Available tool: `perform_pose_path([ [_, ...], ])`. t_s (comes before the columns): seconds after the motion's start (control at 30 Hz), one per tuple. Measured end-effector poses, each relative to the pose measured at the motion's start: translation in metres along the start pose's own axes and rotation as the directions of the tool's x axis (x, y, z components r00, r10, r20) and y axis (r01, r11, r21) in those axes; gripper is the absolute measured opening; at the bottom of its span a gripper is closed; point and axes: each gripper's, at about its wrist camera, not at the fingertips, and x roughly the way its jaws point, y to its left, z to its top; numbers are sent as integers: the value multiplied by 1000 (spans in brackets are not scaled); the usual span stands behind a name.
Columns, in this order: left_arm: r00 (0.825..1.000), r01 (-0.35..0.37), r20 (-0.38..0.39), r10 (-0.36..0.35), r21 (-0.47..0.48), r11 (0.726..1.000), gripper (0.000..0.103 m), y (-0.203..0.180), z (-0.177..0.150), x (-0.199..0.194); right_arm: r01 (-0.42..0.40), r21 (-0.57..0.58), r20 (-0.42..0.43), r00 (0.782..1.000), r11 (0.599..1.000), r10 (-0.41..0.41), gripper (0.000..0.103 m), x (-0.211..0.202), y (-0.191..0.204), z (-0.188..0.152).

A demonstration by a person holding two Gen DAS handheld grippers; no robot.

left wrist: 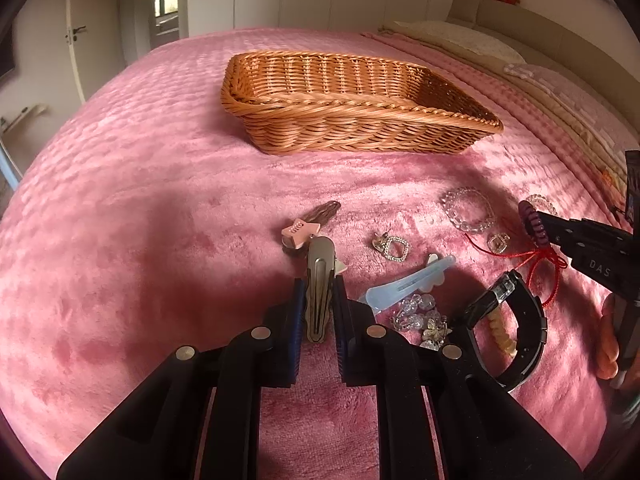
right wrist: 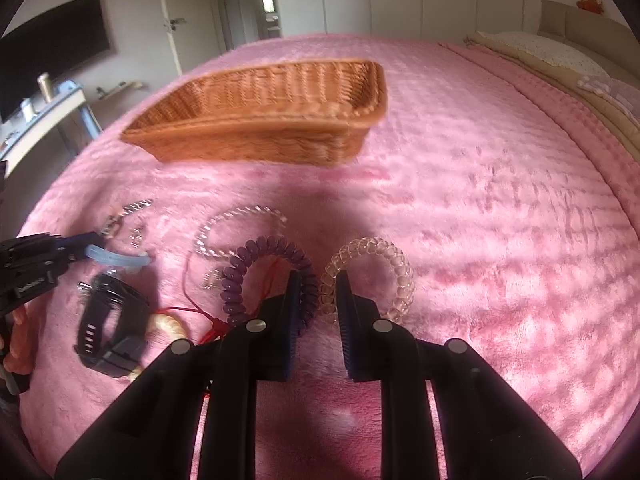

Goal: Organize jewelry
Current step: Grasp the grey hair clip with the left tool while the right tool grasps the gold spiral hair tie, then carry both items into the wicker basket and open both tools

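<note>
Only the left wrist view shows what the left gripper (left wrist: 319, 296) carries: a metal hair clip (left wrist: 319, 280), its fingers closed snugly on the clip's sides, the rounded tip pointing toward the wicker basket (left wrist: 352, 120); the pink star clip (left wrist: 299, 234) and the brown bobby pins (left wrist: 325, 212) lie just beyond that tip, on the pink blanket (left wrist: 140, 220); the same view picks out a rhinestone ring (left wrist: 394, 246), a pale blue clip (left wrist: 408, 282), a cluster of clear beads with a small butterfly charm (left wrist: 424, 320), a black watch (left wrist: 516, 320) and a clear bead bracelet (left wrist: 466, 210).

The right wrist view alone shows the clear coil hair tie (right wrist: 372, 276) whole, lying beside the purple coil hair tie (right wrist: 268, 280); the right gripper (right wrist: 318, 292) has its fingers a modest gap apart, the left one over the purple coil's edge, the right one against the clear coil; whether either is gripped I cannot tell from here; from the left view the purple coil sits at that gripper's tip, and the red cord (left wrist: 528, 258) trails beneath it.

The basket stands well beyond the jewelry, nothing visible inside it; the right view is blurred there.

Writing: the letters "DAS" on the right gripper's body, seen from the left view; nothing else is legible.
</note>
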Motion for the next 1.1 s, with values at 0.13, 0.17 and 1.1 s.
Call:
perform_pose_path([
  [0.13,1000,9,1,-9,1,1000,12,0,-1,1,-56,55,-43,997,997,58,24,4,-12,2],
  [0.17,1000,12,3,-12,1,1000,12,1,-2,1,-76,77,-48,996,994,80,26,4,-17,2],
  [1.1,1000,5,11,-5,-1,1000,12,2,-4,4,74,35,-67,995,997,-71,8,13,-30,8],
])
